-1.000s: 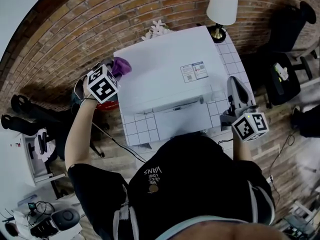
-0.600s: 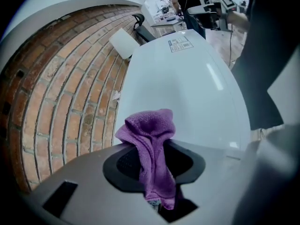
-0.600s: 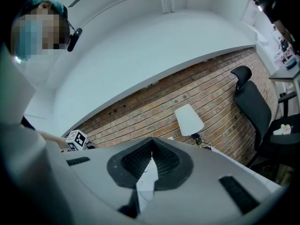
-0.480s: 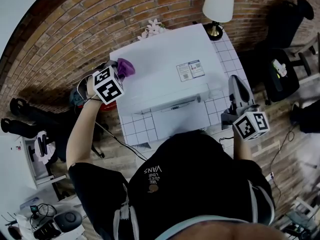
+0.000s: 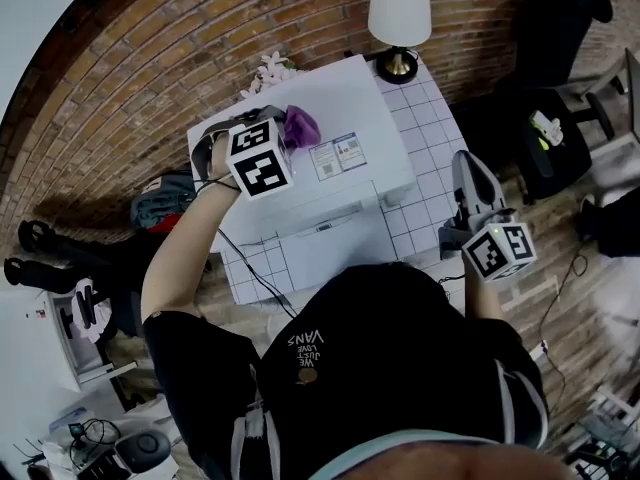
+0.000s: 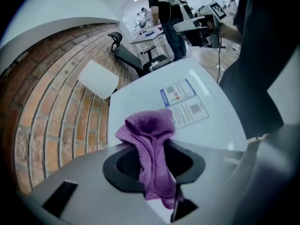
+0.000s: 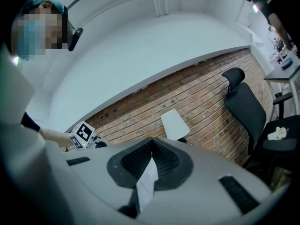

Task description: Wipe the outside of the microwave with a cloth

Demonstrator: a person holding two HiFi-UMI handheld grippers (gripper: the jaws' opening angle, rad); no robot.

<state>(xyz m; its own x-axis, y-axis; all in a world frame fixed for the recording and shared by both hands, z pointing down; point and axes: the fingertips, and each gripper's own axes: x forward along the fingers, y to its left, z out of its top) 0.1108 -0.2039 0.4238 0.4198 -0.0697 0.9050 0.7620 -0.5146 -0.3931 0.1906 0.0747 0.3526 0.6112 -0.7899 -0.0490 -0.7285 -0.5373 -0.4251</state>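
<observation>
A white lamp (image 5: 400,6) stands on the white tiled surface (image 5: 428,173) by the brick wall (image 5: 150,58). A black chair (image 5: 560,23) is nearby.

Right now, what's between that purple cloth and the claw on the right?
A printed label on the white microwave, past the cloth toward the right claw. The left gripper view shows it best.

purple cloth (image 6: 149,139) — crumpled, over top of white microwave (image 5: 345,98)
</observation>
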